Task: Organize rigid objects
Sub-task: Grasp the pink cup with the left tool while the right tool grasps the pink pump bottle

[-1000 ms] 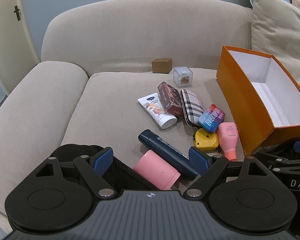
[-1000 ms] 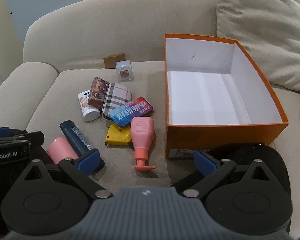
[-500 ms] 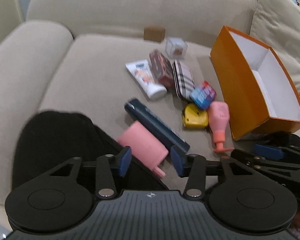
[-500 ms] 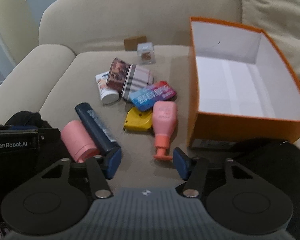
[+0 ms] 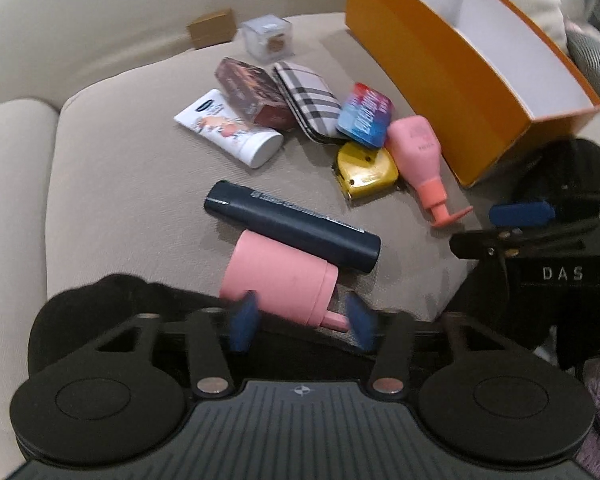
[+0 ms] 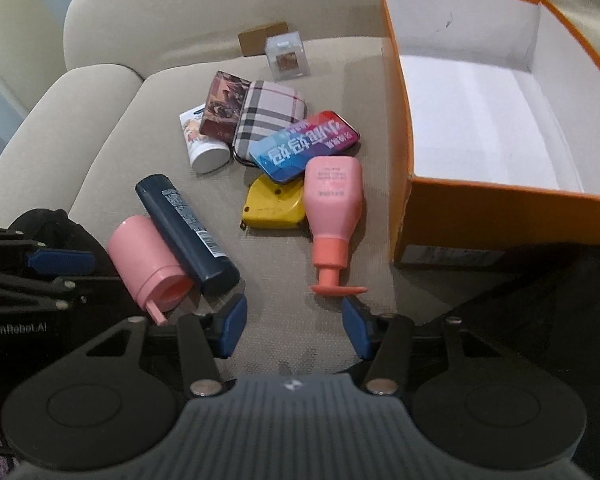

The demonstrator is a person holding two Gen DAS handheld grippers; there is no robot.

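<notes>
A beige sofa seat (image 6: 112, 152) serves as the work surface, with an open orange box (image 6: 500, 216) standing empty at its right side. Scattered to the left of the box lie the rigid things to sort; nearest the left gripper (image 5: 300, 322) is a pink bottle (image 5: 280, 278) on its side, touching a dark blue tube (image 5: 292, 224) just beyond it. The left gripper's jaws are parted and straddle the bottle's cap end without clearly pressing it. The right gripper (image 6: 296, 330) is open too and holds nothing, near the nozzle of a pink pump bottle (image 6: 332, 200). The pink bottle looks like smooth, stiff plastic — probably light, somewhat slippery, and likely to roll on the soft cushion. A hold across the wide cylindrical body seems safer than the small spout — that would likely slip.
</notes>
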